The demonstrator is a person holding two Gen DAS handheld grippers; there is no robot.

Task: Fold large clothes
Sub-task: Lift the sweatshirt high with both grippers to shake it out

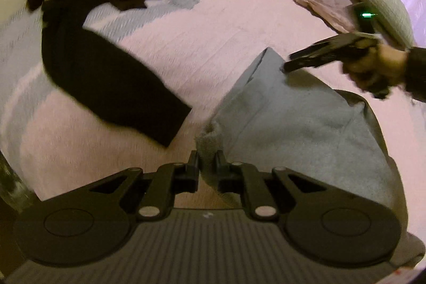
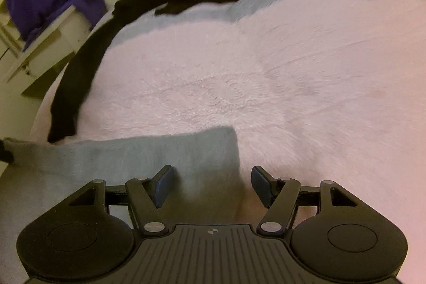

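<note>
Left wrist — left gripper (image 1: 207,156) pinches grey garment (image 1: 293,129).

Left gripper (image 1: 207,159) fingers pinched together; right gripper (image 2: 212,185) fingers spread apart.

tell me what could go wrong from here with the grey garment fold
1. The left gripper pinches only a small bunched corner of the grey garment, so it might slip out when pulled.
2. The right gripper is open and holds nothing, so lifting now would probably drag the cloth lopsided.
3. The black garment lies close by on the pink blanket and could get caught.
</note>
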